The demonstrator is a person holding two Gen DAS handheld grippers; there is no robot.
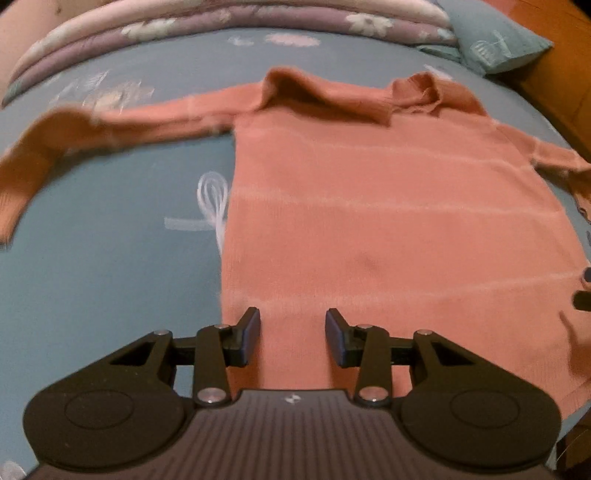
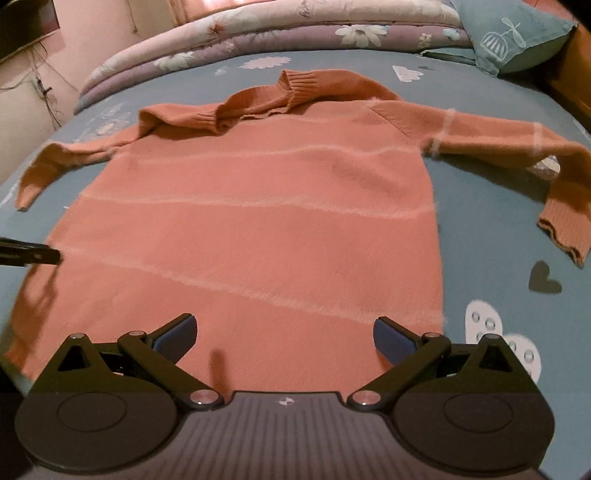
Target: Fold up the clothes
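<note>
Presently catalogued: one salmon-orange knit sweater (image 2: 258,206), pale thin stripes across the body, ribbed roll collar (image 2: 266,98), lying flat and face-up on a bed with a blue printed sheet (image 2: 491,229). Both sleeves spread outward; right-hand sleeve (image 2: 517,155) bends down at the cuff, left-hand sleeve (image 1: 66,140) trails off toward the sheet's edge. Hem lies nearest both cameras.

Left gripper (image 1: 292,338): over the hem near the sweater's left edge, jaws partly apart, nothing pinched between them, released. Its tip also shows at the left border of the right wrist view.

Right gripper (image 2: 284,338): over the hem toward the sweater's right side, jaws spread wide, empty.

Background items: folded floral quilt (image 2: 280,29) stacked along the far side of the bed; blue-green pillow (image 2: 509,33) at the far right corner
</note>
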